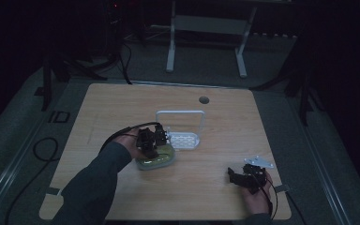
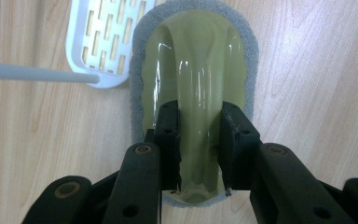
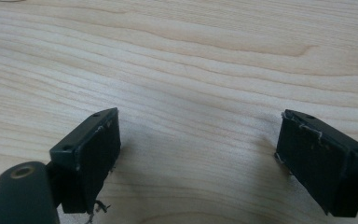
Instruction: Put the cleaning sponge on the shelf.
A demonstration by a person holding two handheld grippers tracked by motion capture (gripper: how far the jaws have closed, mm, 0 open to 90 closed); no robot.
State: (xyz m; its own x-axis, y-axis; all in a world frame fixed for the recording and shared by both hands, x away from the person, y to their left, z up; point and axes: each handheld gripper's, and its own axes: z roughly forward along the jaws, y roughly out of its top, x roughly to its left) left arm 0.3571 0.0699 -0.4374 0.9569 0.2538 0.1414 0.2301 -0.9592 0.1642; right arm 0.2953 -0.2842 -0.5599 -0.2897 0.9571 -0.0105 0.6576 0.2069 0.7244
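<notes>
While the room around it lay dim, the pale wooden tabletop [image 1: 122, 103] carried an olive-green glossy plastic scrubber with a raised central handle and a grey sponge rim [image 2: 193, 70], lying flat near the middle, slightly toward the person's left. The left claw [image 2: 199, 144] came down on it from above, its two black jaws set on either side of the raised green handle and pressed against it, so the claw was closed around that ridge. In the high view, the left hand [image 1: 130, 143] and its dark sleeve reached in from the lower left to the same spot. Just beside the scrubber, touching or nearly touching its far edge, lay a white slotted plastic tray with a tall wire-like loop handle [image 1: 183, 139]. The right claw [image 3: 198, 158] rested low over bare wood near the right front edge, well apart from the scrubber, with its jaws spread wide and nothing between them. A small round hole [image 1: 204, 100] sat near the tabletop's far edge.
</notes>
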